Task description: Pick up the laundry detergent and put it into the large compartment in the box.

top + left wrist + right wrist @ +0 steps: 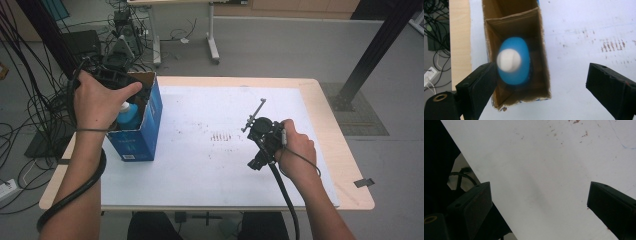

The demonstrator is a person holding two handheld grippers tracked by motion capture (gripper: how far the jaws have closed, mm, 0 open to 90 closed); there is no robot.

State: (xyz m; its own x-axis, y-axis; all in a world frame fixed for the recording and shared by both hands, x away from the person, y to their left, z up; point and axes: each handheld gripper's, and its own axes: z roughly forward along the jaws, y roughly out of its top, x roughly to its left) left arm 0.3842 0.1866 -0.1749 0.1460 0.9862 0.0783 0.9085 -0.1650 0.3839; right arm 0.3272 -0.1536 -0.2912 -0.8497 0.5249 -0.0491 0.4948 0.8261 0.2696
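A blue bottle with a white cap (514, 61) stands upright inside an open-topped blue cardboard box (545, 75) at the table's left. From the high view the bottle (128, 114) shows inside the box (142, 135), just under my left hand. My left gripper (541, 75) hovers above the box, pointing down, open, with nothing gripped. The bottle sits below, near the left jaw, and looks blurred. My right gripper (256, 161) rests over the white sheet at the right. In the right gripper view it (540, 200) is open with only bare sheet between its jaws.
A white sheet (210, 165) with small brown marks covers most of the wooden table (345, 150). Cables and equipment lie on the floor to the left and behind. A black post stands at the far right.
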